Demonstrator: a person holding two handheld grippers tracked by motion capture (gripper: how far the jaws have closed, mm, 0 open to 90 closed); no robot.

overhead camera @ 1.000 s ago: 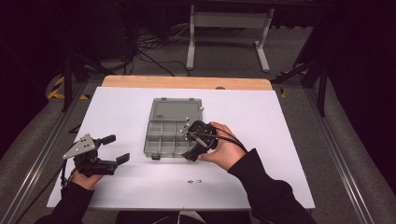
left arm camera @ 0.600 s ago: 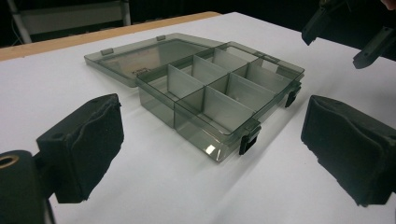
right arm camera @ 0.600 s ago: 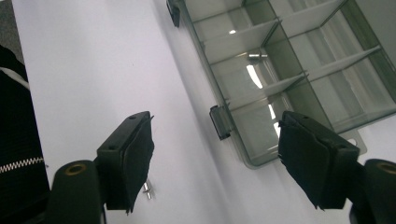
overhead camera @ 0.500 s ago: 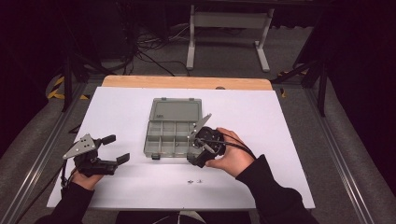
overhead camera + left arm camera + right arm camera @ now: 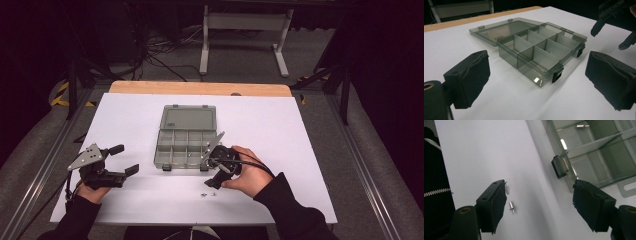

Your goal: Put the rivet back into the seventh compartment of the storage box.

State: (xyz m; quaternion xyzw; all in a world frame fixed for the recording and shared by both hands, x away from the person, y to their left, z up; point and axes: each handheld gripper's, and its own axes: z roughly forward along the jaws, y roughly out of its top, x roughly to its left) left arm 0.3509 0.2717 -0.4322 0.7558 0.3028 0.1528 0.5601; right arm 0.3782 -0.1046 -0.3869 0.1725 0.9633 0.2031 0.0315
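Two small metal pegs (image 5: 511, 207) are seen lying on the white tabletop (image 5: 280, 125) just beside the left-hand pad of the right gripper (image 5: 539, 205) in its own view, one of them half hidden behind that pad; nothing is held between the jaws, which stand apart. In the high view the same pegs (image 5: 207, 193) lie just below the tips of the right gripper (image 5: 214, 184), which is tilted down toward them, the right hand (image 5: 245, 172) wrapped around its body and the wrist bent inward. Just beyond the gripper, the open compartment box (image 5: 184, 142) is set, its lid laid flat; another peg (image 5: 582, 125) rests in one compartment. Well apart from it, the left gripper (image 5: 125, 160) is held low and level over the tabletop, jaws apart and empty, pointed at the box (image 5: 541, 53).
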